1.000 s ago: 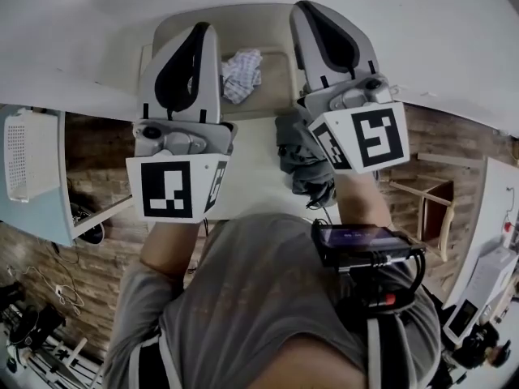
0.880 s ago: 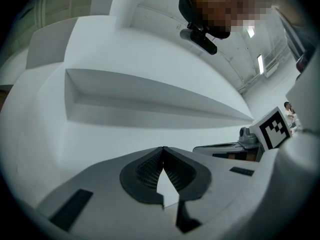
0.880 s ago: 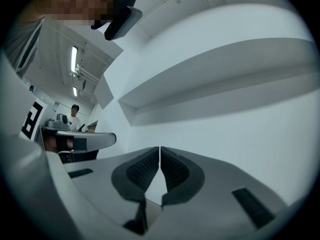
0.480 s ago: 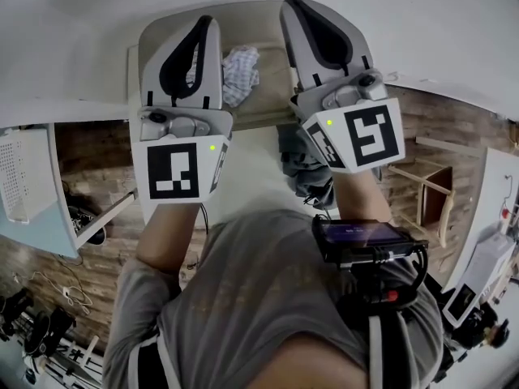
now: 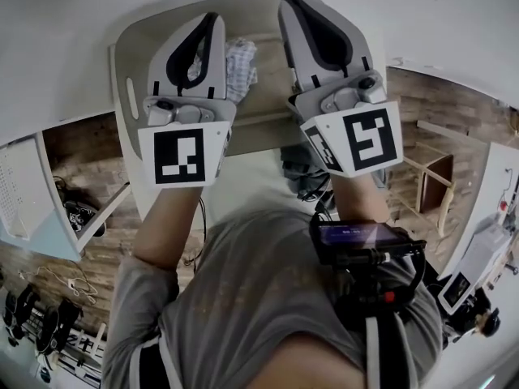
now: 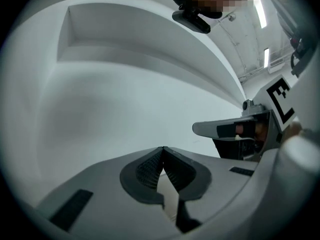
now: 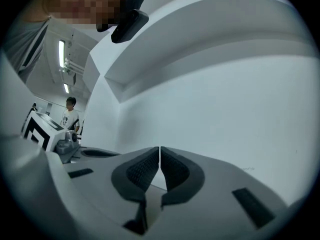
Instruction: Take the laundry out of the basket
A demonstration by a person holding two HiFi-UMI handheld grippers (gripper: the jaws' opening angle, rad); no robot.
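Holding your left gripper and right gripper pinched shut and empty over the basket, you have a checked cloth left to lift out, while a dark garment already lies on the table beside it.

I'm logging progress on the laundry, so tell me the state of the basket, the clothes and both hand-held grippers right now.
Left hand-held gripper: shut, nothing between its jaws.
Right hand-held gripper: shut, nothing between its jaws.
Basket: holds one checkered cloth.
Checkered cloth: crumpled, inside the basket.
Gray garment: bunched up, outside the basket on the white table.
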